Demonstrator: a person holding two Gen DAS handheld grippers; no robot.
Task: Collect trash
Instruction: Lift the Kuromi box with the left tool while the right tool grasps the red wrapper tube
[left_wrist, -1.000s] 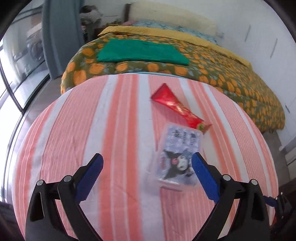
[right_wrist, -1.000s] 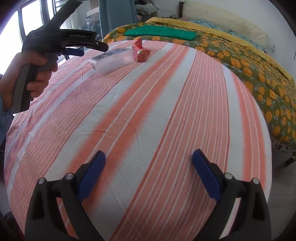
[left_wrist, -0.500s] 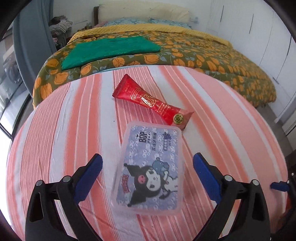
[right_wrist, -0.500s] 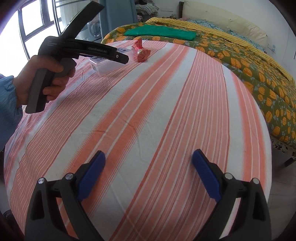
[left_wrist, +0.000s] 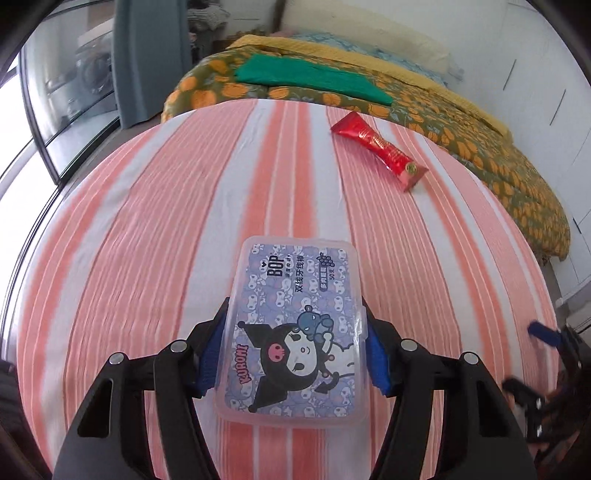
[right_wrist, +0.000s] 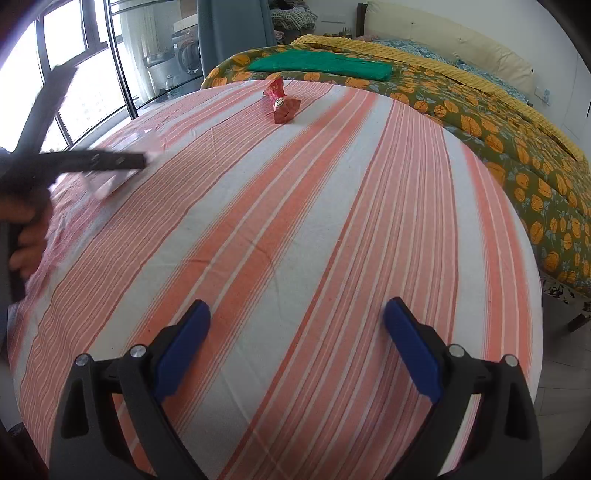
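Note:
A clear plastic floss box (left_wrist: 295, 295) with a purple cartoon label sits between the blue pads of my left gripper (left_wrist: 294, 332). The jaws are closing and both pads touch the box's long sides. In the right wrist view that gripper (right_wrist: 122, 162) is a blurred black shape at the left edge, with the box (right_wrist: 110, 184) under it and a hand on its handle. A red foil tube (left_wrist: 380, 147) lies alone farther up the striped sheet (left_wrist: 147, 221), and also shows as the red tube (right_wrist: 280, 101). My right gripper (right_wrist: 295, 332) hangs open over bare sheet with nothing between its pads.
Beyond the striped sheet lies a quilt with orange flowers (right_wrist: 498, 122), with a folded green cloth (right_wrist: 321, 64) on it and pillows (right_wrist: 454, 40) at the head. Large windows (right_wrist: 74, 85) and a grey curtain stand to the left. The bed's edge drops to the floor at right.
The left gripper's jaws went from wide apart to clamped on the floss box. Box and gripper then swung left, away from the red tube. The right gripper has not moved.

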